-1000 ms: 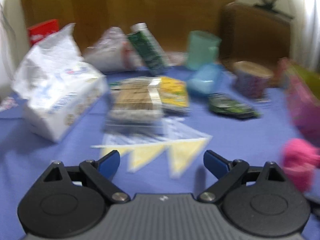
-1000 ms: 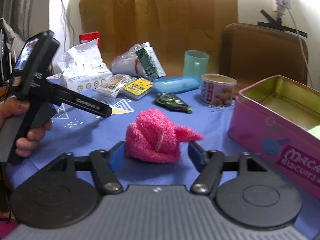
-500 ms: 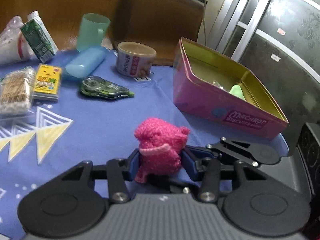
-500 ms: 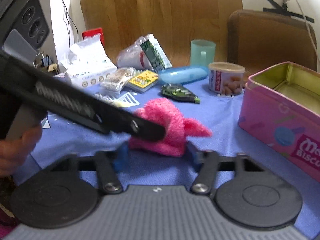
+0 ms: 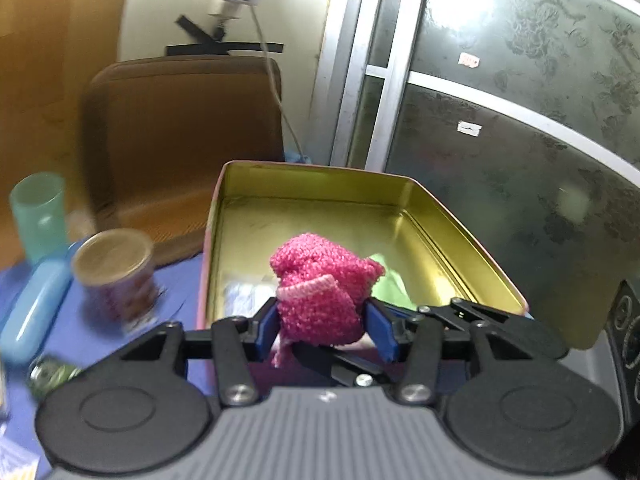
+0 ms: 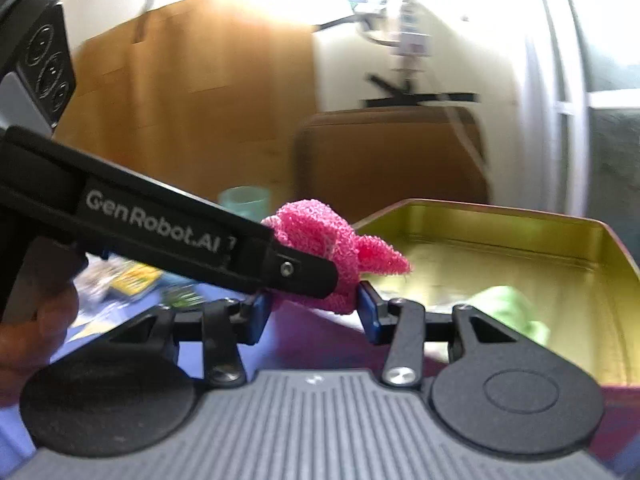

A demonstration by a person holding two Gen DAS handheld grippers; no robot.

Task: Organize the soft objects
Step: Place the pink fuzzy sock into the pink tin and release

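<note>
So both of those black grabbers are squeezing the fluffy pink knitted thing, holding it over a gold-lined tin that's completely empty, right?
Not quite: the gold-lined pink tin is not empty. The right wrist view shows a light green soft item already lying inside it. The rest holds: the left gripper and right gripper both clamp the fluffy pink knitted thing at the tin.

Both wrist cams close, facing tin [image 5: 472, 216]; share pink sock [image 6: 320, 240].

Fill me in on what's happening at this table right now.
A person is tidying soft things with two handheld claws. Both the left claw and the right claw are pinched on a fuzzy pink sock bundle, the left one having just eased slightly. The bundle is held up at the near edge of the open pink biscuit tin, where a green cloth already lies.
</note>
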